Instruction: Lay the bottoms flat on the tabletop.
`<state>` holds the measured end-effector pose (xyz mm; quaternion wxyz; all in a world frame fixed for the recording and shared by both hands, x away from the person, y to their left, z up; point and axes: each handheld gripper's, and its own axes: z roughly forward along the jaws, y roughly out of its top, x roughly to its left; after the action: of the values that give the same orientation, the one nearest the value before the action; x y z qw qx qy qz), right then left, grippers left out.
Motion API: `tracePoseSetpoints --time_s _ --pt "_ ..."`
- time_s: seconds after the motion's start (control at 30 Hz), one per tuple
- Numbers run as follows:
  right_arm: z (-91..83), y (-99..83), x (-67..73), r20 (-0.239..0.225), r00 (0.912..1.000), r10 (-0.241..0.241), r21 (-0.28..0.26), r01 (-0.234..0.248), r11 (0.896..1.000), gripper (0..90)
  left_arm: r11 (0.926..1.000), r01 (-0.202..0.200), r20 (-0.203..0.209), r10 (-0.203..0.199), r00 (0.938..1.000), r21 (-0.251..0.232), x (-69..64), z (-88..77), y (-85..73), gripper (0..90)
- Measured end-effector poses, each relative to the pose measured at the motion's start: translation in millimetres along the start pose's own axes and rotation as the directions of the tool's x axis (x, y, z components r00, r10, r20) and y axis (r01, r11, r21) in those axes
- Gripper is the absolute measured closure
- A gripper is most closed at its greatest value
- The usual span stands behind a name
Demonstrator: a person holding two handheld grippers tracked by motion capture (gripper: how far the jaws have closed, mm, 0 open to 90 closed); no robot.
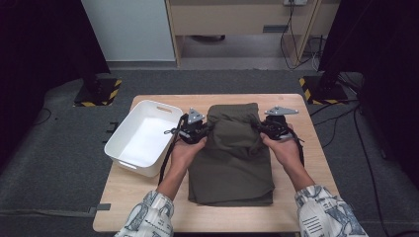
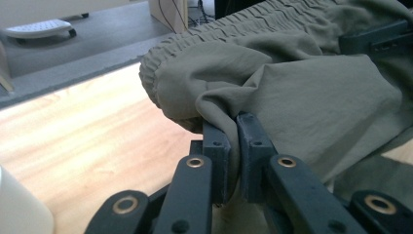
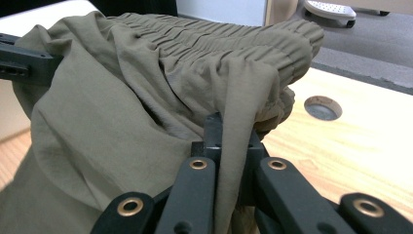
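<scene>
Both hand-held grippers are clamped on cloth: our left hand-held gripper (image 1: 203, 129) pinches a fold of the olive trousers (image 1: 232, 158) at their left edge, and our right hand-held gripper (image 1: 262, 127) pinches a matching fold at the right edge. In the left gripper view the left hand-held gripper (image 2: 237, 122) has its jaws drawn narrow with the cloth of the trousers (image 2: 302, 92) running down between them, and in the right gripper view the right hand-held gripper (image 3: 233, 127) grips a pleat of the trousers (image 3: 122, 112) in the same way. We judge the two pinches sit level with each other, just below the gathered elastic waistband (image 1: 232, 109), so that the far end of the garment can be carried evenly as one flap; it reads to us as a fold in hand, with the waistband end brought over the part nearer us. The trousers lie already folded into a long narrow stack on the middle of the tabletop (image 1: 296, 197), the near end flat on the wood and the far end bunched and raised between our two grips. Beside the left hand-held gripper stands a white bin (image 1: 143, 140), empty, near the tabletop's left edge, probably waiting for the folded garment. A round cable hole (image 3: 322, 107) shows in the wood past the waistband.
</scene>
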<state>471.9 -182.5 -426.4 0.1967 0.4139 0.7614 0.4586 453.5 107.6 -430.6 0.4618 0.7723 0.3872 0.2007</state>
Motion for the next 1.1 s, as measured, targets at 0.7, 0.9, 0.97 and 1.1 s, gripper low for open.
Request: tracePoseSetpoints --time_s 0.7,0.9,0.97,1.1 --pt "3.6 -67.0 23.9 -0.073 0.9962 -0.049 0.126 0.058 0.99 76.4 0.9946 -0.003 0.08 -0.005 0.9967 0.104 -18.5 2.9 -86.7 81.2" --pt "-0.2 -77.6 28.3 -0.043 0.9973 -0.06 0.137 0.065 0.988 58.2 0.9902 -0.014 0.081 0.002 0.9968 0.139 -22.4 9.3 -96.4 81.4" --pt "-2.4 -80.6 28.2 -0.044 0.9978 -0.05 0.143 0.056 0.988 52.6 0.9887 -0.016 0.079 0.005 0.9969 0.149 -23.3 11.7 -98.7 81.4" --pt "-6.4 -86.4 27.5 -0.055 0.9984 -0.015 0.162 0.024 0.986 55.7 0.9885 0.005 0.075 -0.016 0.9971 0.151 -22.6 17.5 -102.6 81.5"
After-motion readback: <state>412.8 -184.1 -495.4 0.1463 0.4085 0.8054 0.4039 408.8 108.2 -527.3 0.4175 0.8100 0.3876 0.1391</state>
